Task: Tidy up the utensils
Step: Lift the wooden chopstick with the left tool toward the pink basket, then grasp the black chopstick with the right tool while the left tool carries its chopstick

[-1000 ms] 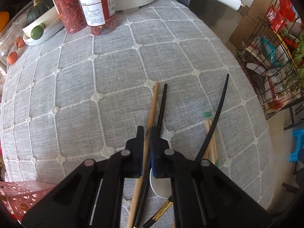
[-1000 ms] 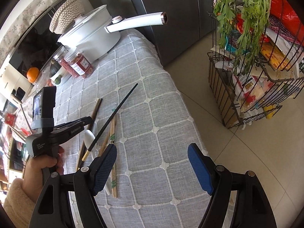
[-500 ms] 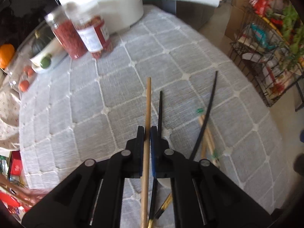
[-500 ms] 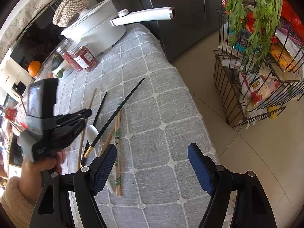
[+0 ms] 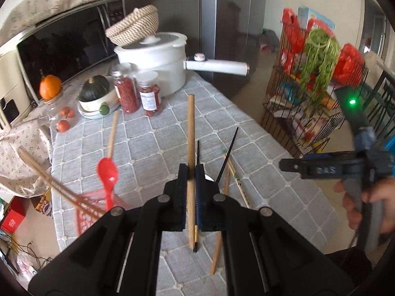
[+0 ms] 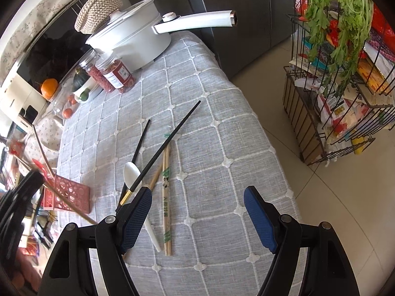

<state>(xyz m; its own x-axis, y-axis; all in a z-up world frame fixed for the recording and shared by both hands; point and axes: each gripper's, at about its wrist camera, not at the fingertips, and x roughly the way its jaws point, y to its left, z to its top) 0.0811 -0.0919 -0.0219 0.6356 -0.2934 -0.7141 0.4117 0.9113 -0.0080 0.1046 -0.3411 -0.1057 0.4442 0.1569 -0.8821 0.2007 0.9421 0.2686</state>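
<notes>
Left wrist view: left claw is clamping a wooden chopstick, carrying it clear of the counter near the pink basket already holding a red spoon. Right claw is hanging wide apart, holding nothing, angling down over the leftovers: black chopsticks, bamboo chopsticks, white spoon. Judging roughly halfway done.
</notes>
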